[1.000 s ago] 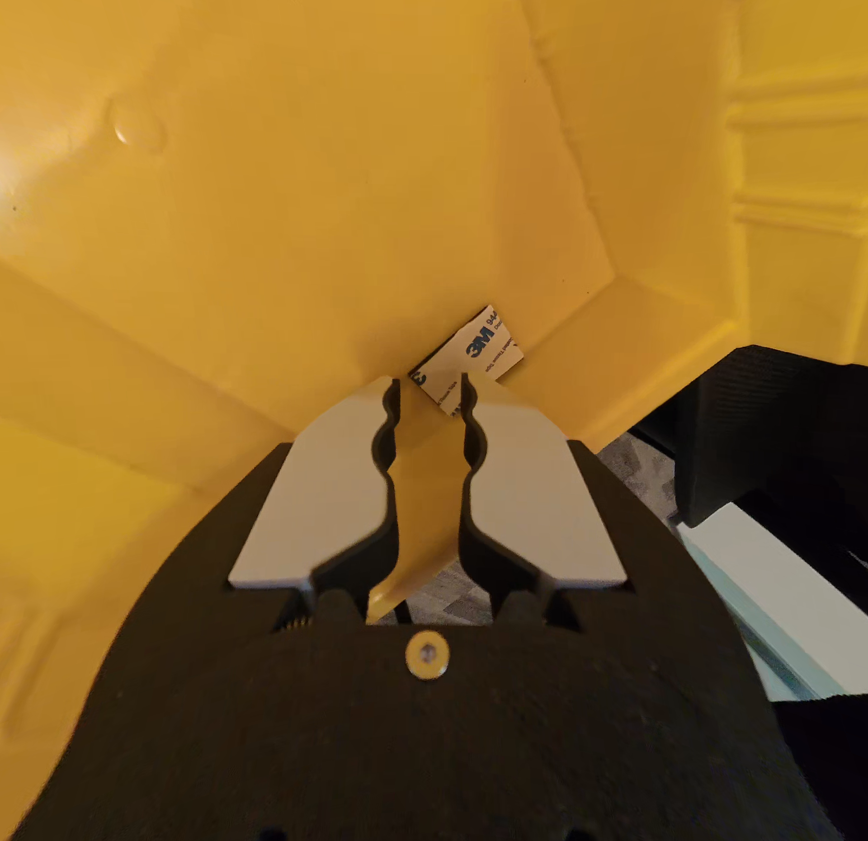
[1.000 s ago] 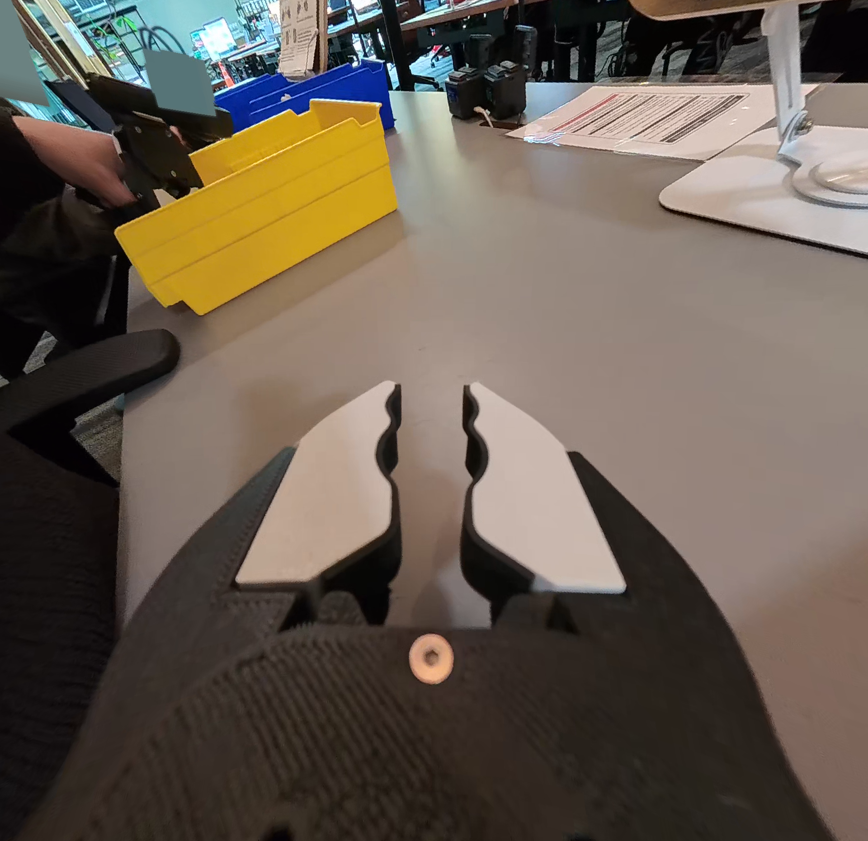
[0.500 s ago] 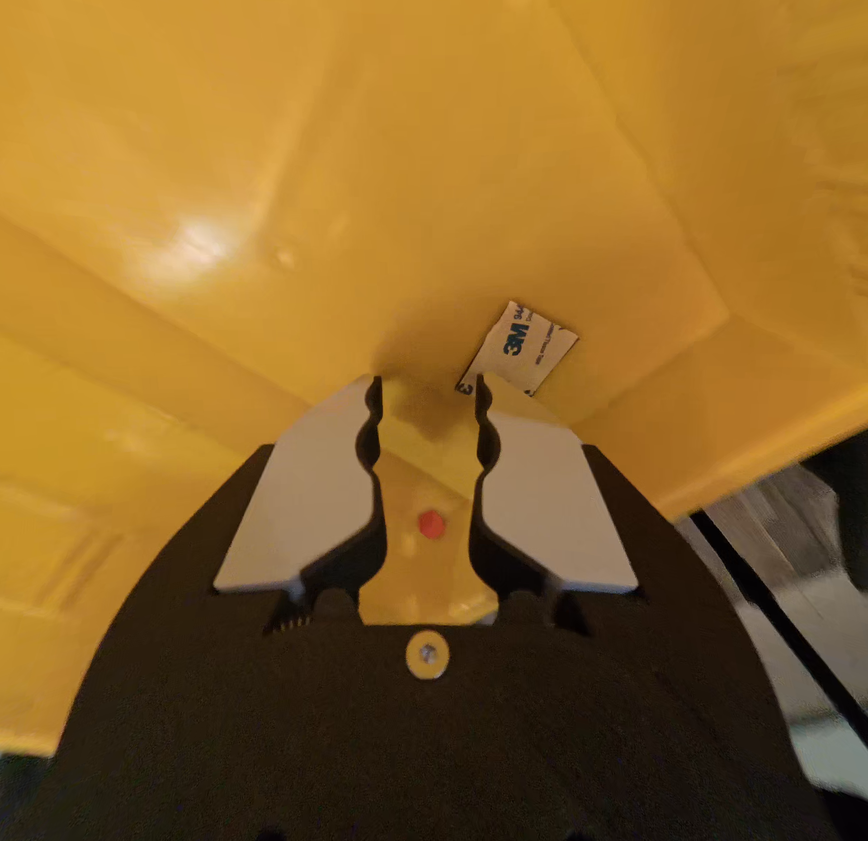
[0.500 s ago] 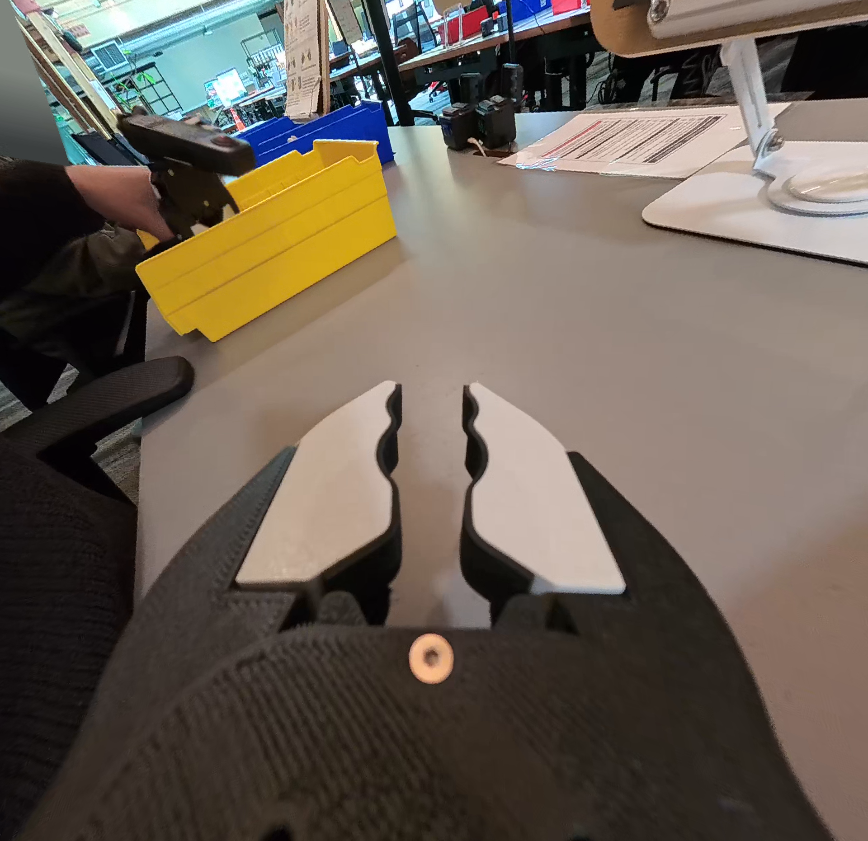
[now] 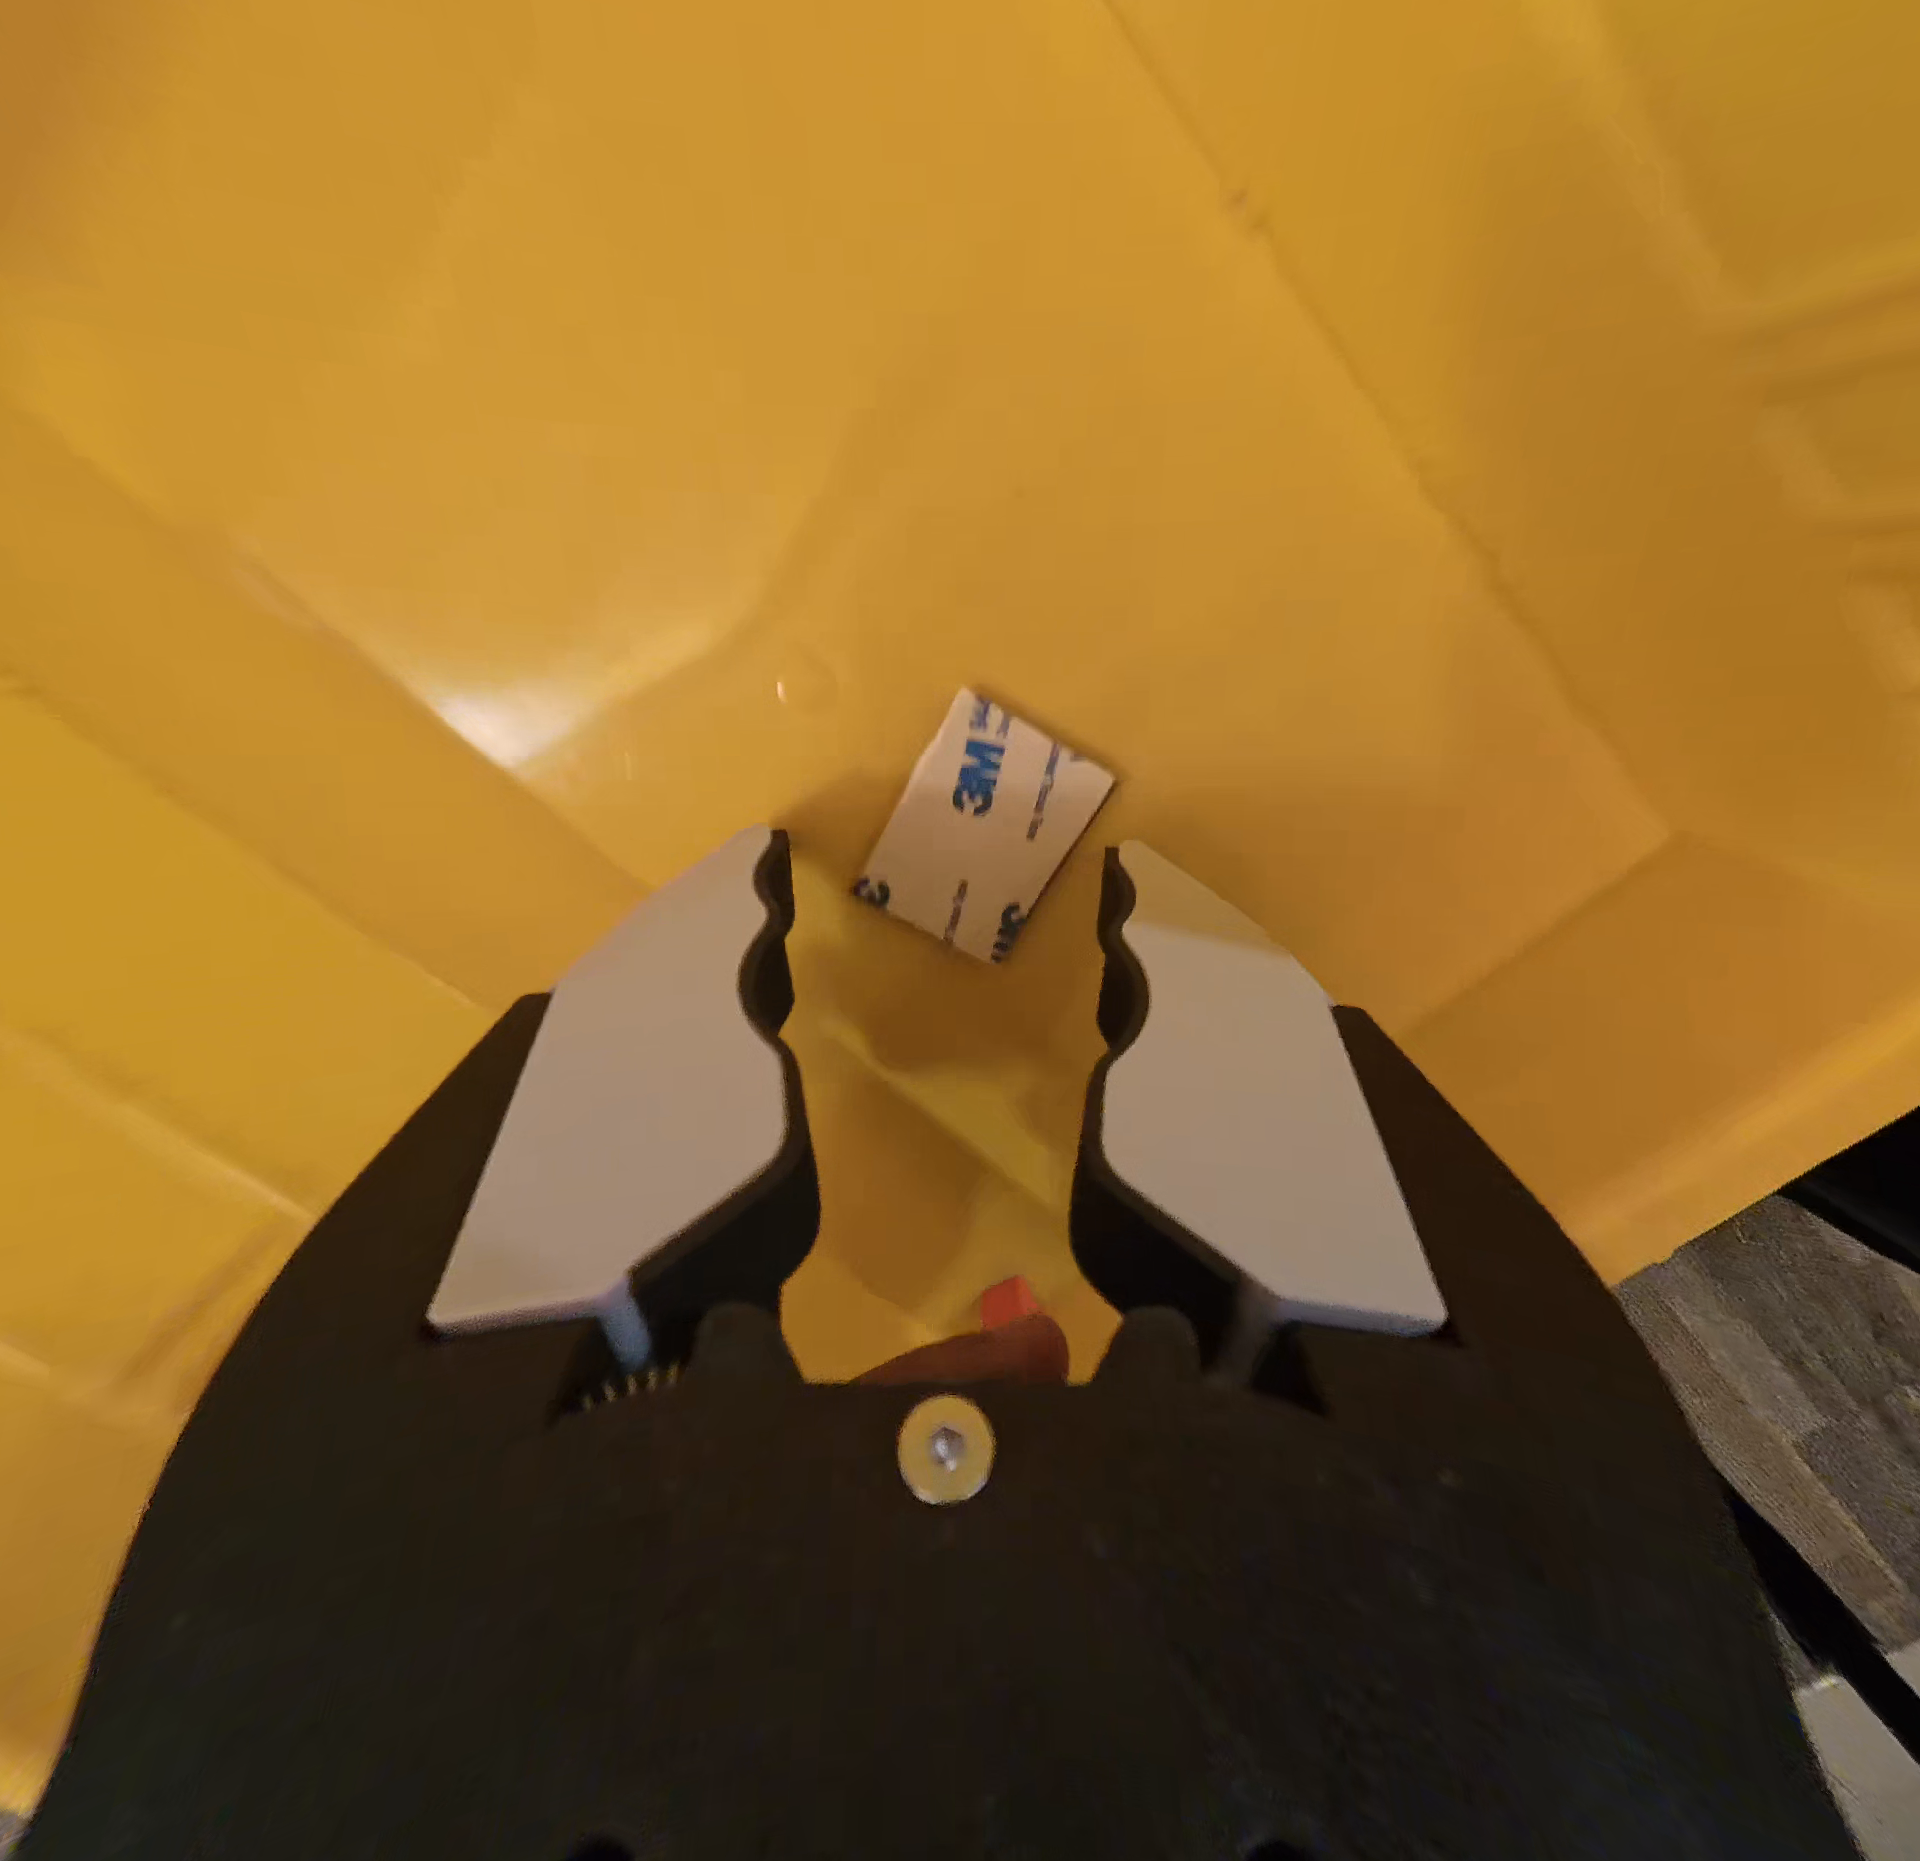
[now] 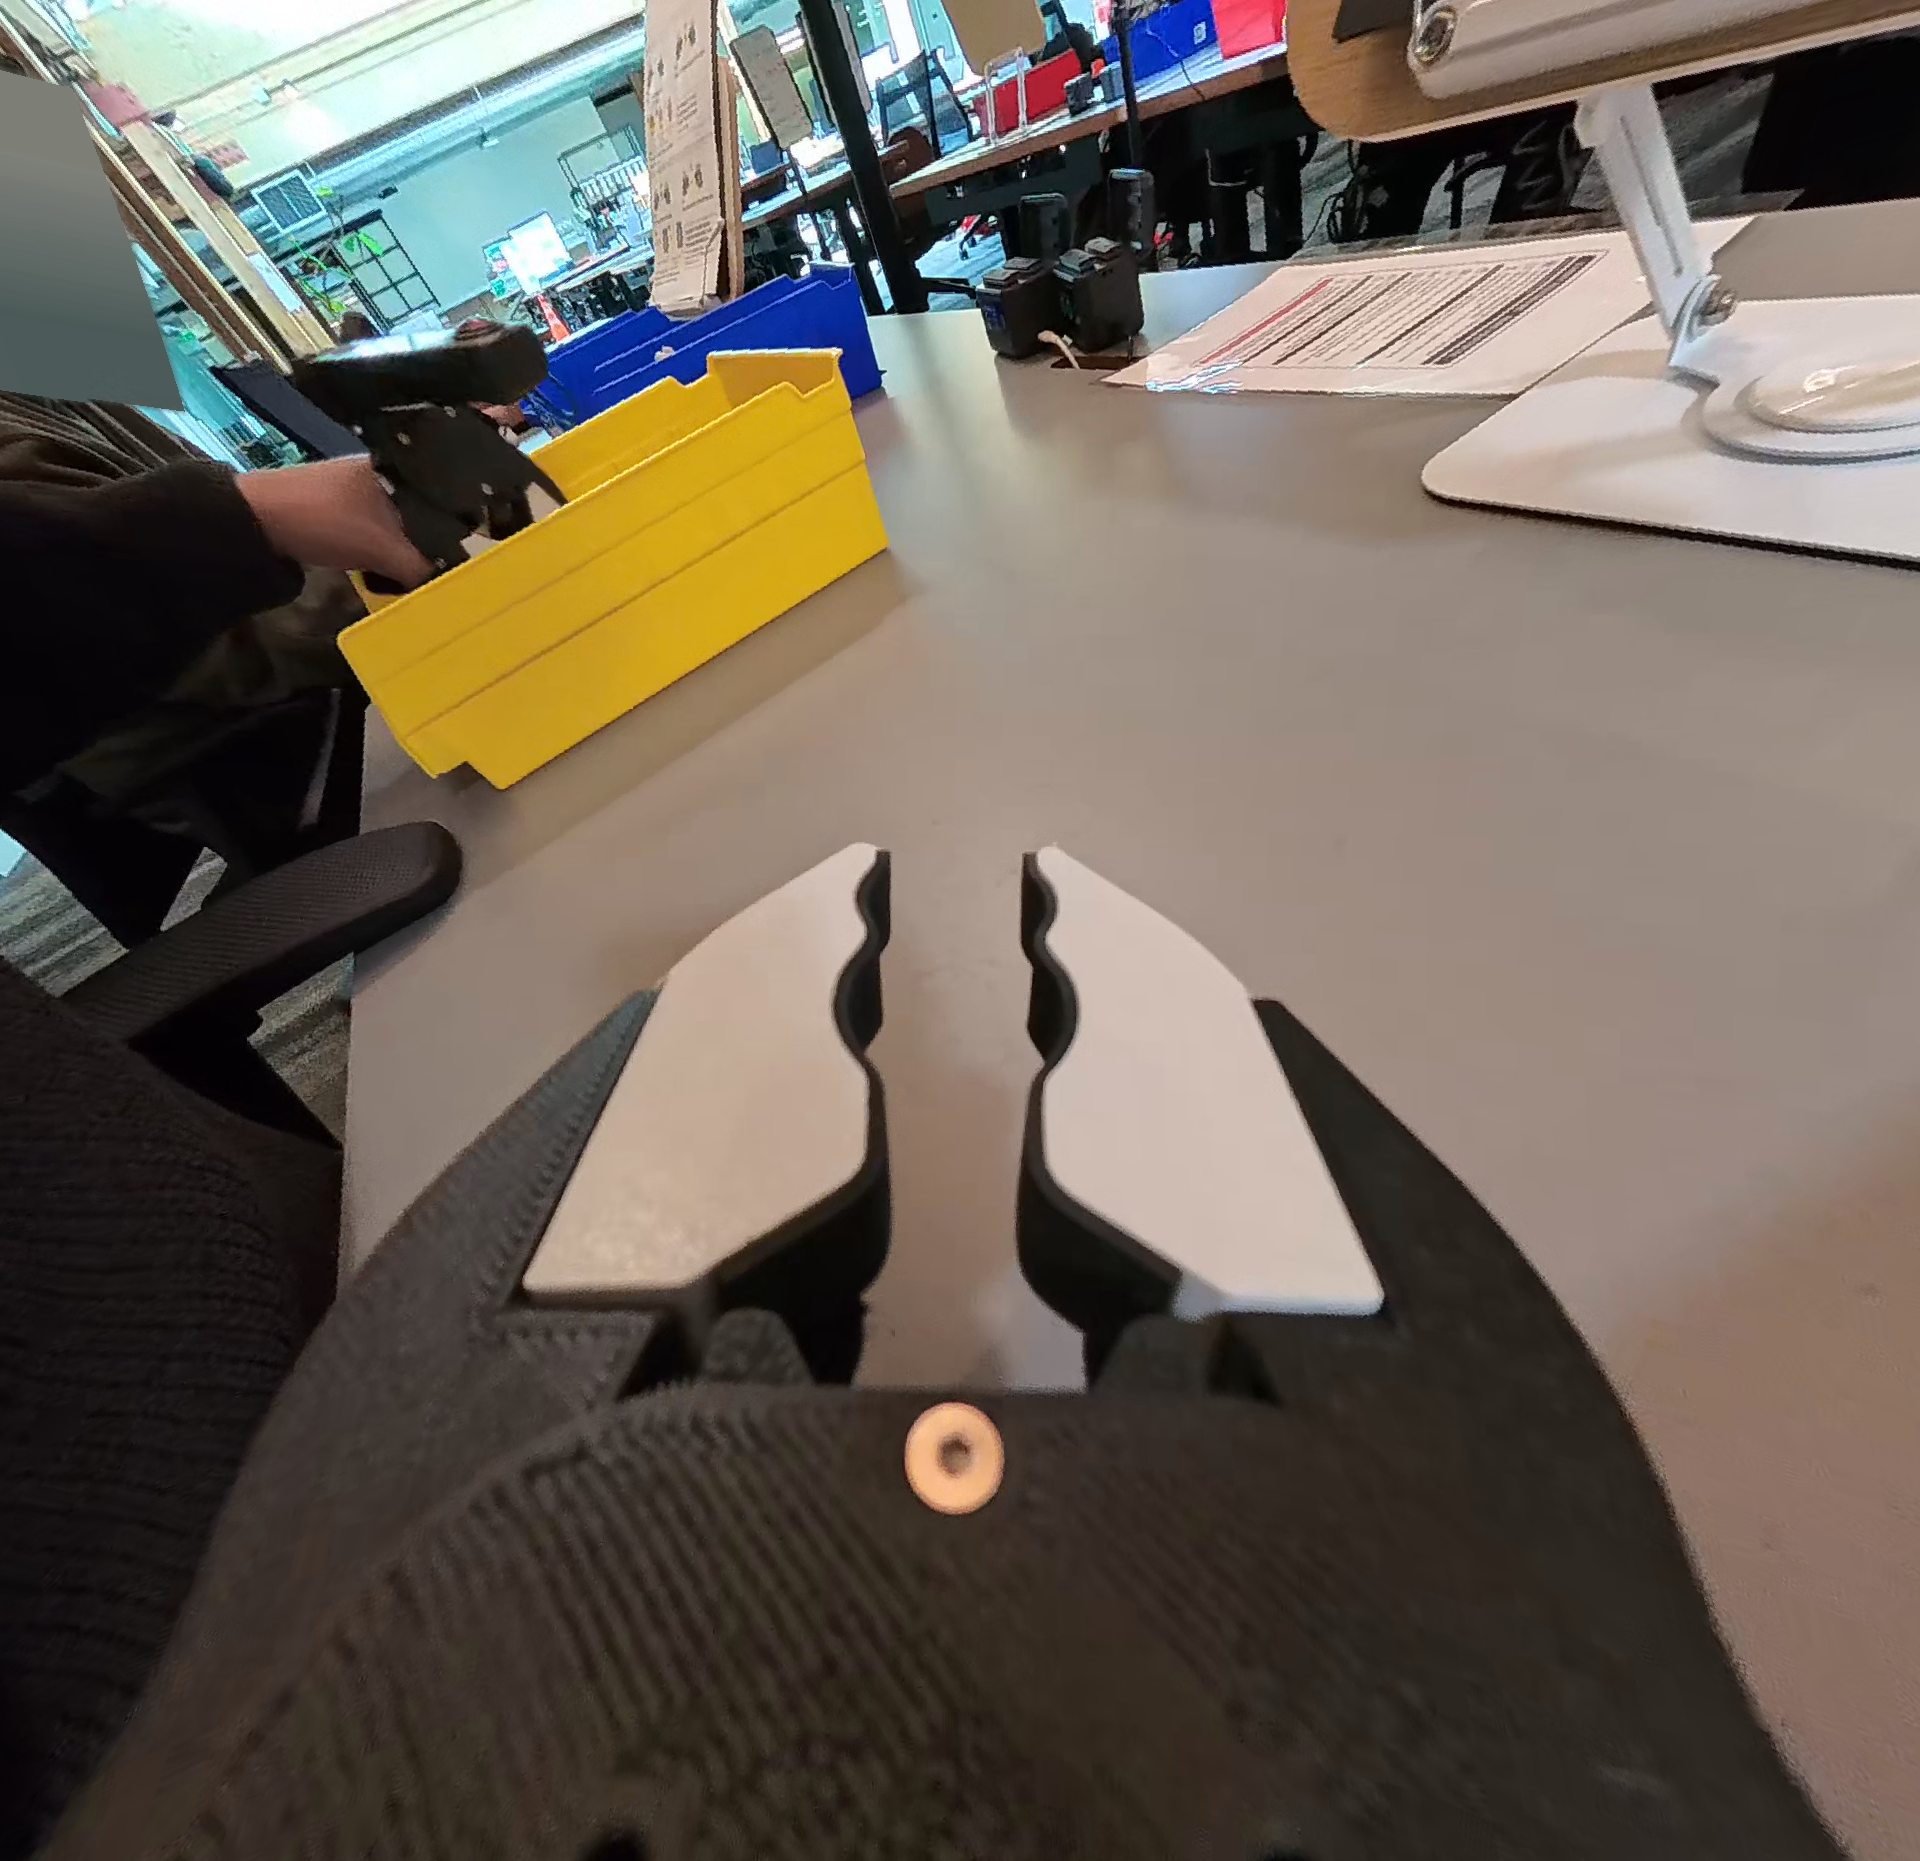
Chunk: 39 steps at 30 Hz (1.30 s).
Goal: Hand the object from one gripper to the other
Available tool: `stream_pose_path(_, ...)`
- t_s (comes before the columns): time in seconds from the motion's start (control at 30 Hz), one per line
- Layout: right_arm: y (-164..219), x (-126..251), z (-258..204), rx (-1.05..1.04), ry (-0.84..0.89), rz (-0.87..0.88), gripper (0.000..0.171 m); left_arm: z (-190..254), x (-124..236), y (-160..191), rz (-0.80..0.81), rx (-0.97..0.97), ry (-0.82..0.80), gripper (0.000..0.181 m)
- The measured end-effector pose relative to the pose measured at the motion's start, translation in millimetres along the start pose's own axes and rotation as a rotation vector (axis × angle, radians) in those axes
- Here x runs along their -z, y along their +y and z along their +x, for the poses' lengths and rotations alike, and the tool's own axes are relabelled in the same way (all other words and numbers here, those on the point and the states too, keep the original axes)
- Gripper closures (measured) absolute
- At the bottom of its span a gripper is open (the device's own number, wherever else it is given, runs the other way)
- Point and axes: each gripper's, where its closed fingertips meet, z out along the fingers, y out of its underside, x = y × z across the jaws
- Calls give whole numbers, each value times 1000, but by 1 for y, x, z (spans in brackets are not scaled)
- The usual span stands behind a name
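Left gripper (image 5: 940,855): fingers now spread wider than before inside yellow bin (image 6: 665,554), over red object (image 5: 1003,1333), pickup pending; right gripper (image 6: 956,876) narrow, empty.

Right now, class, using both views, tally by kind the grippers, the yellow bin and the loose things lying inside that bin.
Grippers: 2 (left gripper, right gripper)
Yellow bin: 1
White pad: 1
Red object: 1
Total: 5
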Motion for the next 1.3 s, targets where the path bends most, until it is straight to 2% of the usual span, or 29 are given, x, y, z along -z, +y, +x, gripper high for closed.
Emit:
stream_pose_path(0.07, -1, 1, 0, 0, 3, 2, 147, 0, 0, -5, 16, 3, 16, 130)
stream_pose_path(0.1, -1, 1, 0, 0, 4, 4, 147, 1, 1, -6, 12, -1, 29, 144)
stream_pose_path(0.27, -3, 2, 0, -7, -2, 14, 147, 2, 8, -12, 40, 12, 4, 146)
stream_pose_path(0.37, -5, 2, -2, -23, -17, 27, 147, 5, 35, -42, 225, 64, -22, 146)
stream_pose_path(0.47, -8, 2, -6, -39, -35, 41, 147, 24, 82, -93, 523, 101, 14, 147)
stream_pose_path(0.57, -9, 0, -13, -27, -53, 50, 147, 72, 138, -152, 865, 86, 190, 147)
stream_pose_path(0.7, -9, -4, -29, 32, -74, 55, 143, 159, 188, -220, 1249, 50, 577, 147)
stream_pose_path(0.77, -12, -4, -40, 68, -96, 67, 142, 203, 188, -248, 1306, 30, 785, 148)
stream_pose_path(0.83, -14, -3, -52, 97, -136, 87, 142, 244, 168, -273, 1240, -9, 950, 148)
stream_pose_path(0.9, -15, -1, -59, 87, -184, 114, 141, 268, 125, -296, 1138, -27, 901, 148)
stream_pose_path(1.0, -15, 5, -55, 37, -201, 129, 139, 279, 57, -316, 1040, -101, 591, 148)
stream_pose_path(1.07, -11, 8, -45, 22, -157, 117, 138, 284, 27, -317, 978, -186, 407, 147)
stream_pose_path(1.2, -12, 13, -22, -45, -12, 128, 140, 296, 20, -324, 978, -294, 215, 147)
stream_pose_path(1.3, -16, 11, -15, -189, 50, 211, 136, 301, 23, -330, 1010, -238, 233, 147)
